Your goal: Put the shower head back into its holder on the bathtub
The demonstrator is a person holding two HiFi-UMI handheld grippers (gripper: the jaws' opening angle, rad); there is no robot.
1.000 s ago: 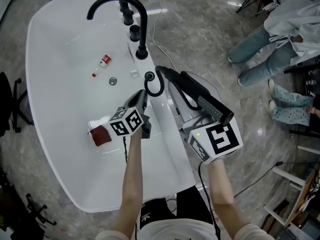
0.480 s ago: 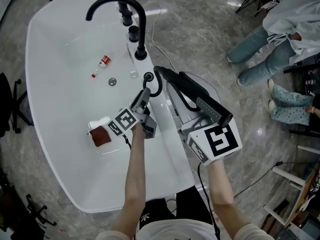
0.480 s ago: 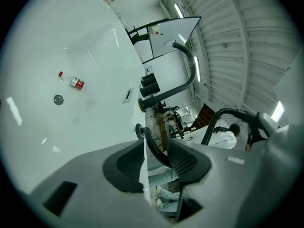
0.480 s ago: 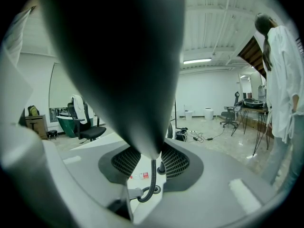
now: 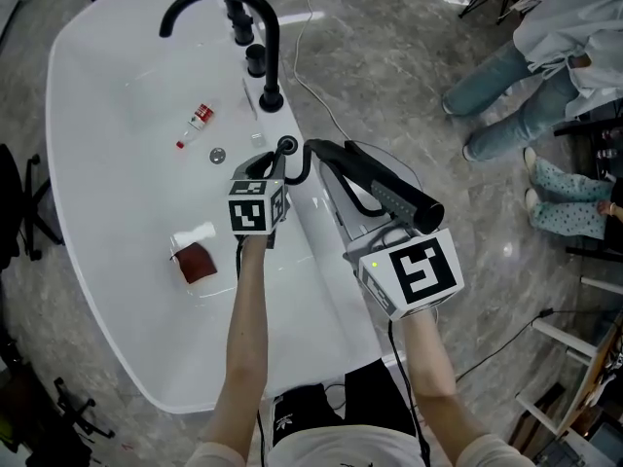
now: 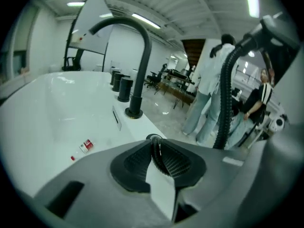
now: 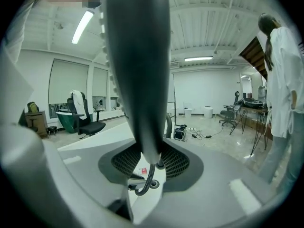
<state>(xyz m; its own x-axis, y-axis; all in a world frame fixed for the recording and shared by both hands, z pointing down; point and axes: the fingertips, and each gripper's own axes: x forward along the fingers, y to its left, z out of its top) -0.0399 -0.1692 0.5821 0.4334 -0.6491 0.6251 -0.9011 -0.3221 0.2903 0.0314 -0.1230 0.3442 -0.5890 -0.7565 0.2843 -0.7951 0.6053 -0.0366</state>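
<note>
The black shower head (image 5: 380, 188) lies slanted over the tub's right rim (image 5: 326, 270), with my right gripper (image 5: 370, 230) shut on its handle (image 7: 137, 80). Its black hose (image 5: 306, 168) loops from the handle end down to the round holder (image 5: 287, 146) on the rim, just below the black faucet (image 5: 263, 27). My left gripper (image 5: 274, 168) sits right at that loop beside the holder. Its jaws have just been closing, and in the left gripper view the hose (image 6: 156, 148) is pinched between the pads, with the holder (image 6: 153, 137) just beyond.
Inside the white tub lie a small red-labelled bottle (image 5: 198, 122), the drain (image 5: 218, 155) and a reddish-brown block with white cloth (image 5: 195, 259). People stand on the marble floor at the right (image 5: 526, 95). A thin cable (image 5: 311, 76) runs across the floor behind the faucet.
My left gripper has moved up along the rim toward the holder and rolled, so its marker cube now faces the camera. It opened, then closed on the hose. The right gripper stayed put.
</note>
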